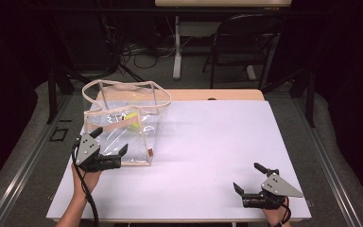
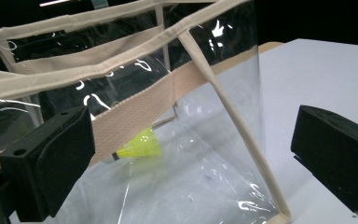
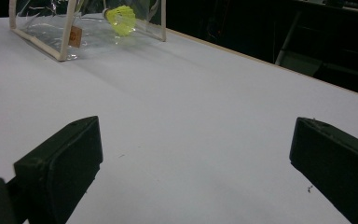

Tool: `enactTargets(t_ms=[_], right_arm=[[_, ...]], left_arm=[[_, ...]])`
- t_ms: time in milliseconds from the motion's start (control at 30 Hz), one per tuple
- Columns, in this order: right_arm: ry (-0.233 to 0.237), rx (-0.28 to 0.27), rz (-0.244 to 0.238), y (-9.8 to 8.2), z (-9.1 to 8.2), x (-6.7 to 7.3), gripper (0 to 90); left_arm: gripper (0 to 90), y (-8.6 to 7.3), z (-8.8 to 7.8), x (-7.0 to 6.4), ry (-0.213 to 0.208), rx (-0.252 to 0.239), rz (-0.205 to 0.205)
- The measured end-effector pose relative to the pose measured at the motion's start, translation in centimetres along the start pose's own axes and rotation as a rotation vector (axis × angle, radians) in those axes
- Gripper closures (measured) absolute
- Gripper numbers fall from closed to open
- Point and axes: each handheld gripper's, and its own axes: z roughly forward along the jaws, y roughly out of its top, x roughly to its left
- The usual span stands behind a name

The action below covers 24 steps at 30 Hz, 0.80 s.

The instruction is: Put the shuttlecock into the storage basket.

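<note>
Where white table sheet [image 1: 208, 156] meets its left edge, left gripper [image 1: 109, 143] sits with black blocky jaws spread wide, holding nothing, near corner of clear plastic tote bag [image 1: 123, 124] between them. Bag: glossy boxy vinyl, beige woven trim and straps, standing upright on left half. Inside on bag floor, neon yellow shuttlecock [image 2: 142, 144], ribbed cone skirt, lying on side. Far right, well apart, right gripper [image 1: 248, 178]: jaws wide apart, empty, above bare matte sheet.
</note>
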Motion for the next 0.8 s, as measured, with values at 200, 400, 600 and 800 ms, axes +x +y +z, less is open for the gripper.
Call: enactTargets(t_ms=[200,400,600,800], right_arm=[[-0.002,0.0,0.001,0.0,0.0,0.0,2.0],[-0.002,0.0,0.001,0.0,0.0,0.0,2.0],[-0.002,0.0,0.001,0.0,0.0,0.0,2.0],[-0.002,0.001,-0.001,0.0,0.0,0.0,2.0]], left_arm=[[0.0,-0.8,0.1,-0.5,-0.024,0.013,-0.012],[0.0,-1.7,0.0,-0.9,-0.032,0.022,-0.019],[0.0,-2.5,-0.3,-1.4,-0.044,0.023,-0.035],[0.0,-3.4,-0.6,-1.8,-0.052,0.031,-0.046]])
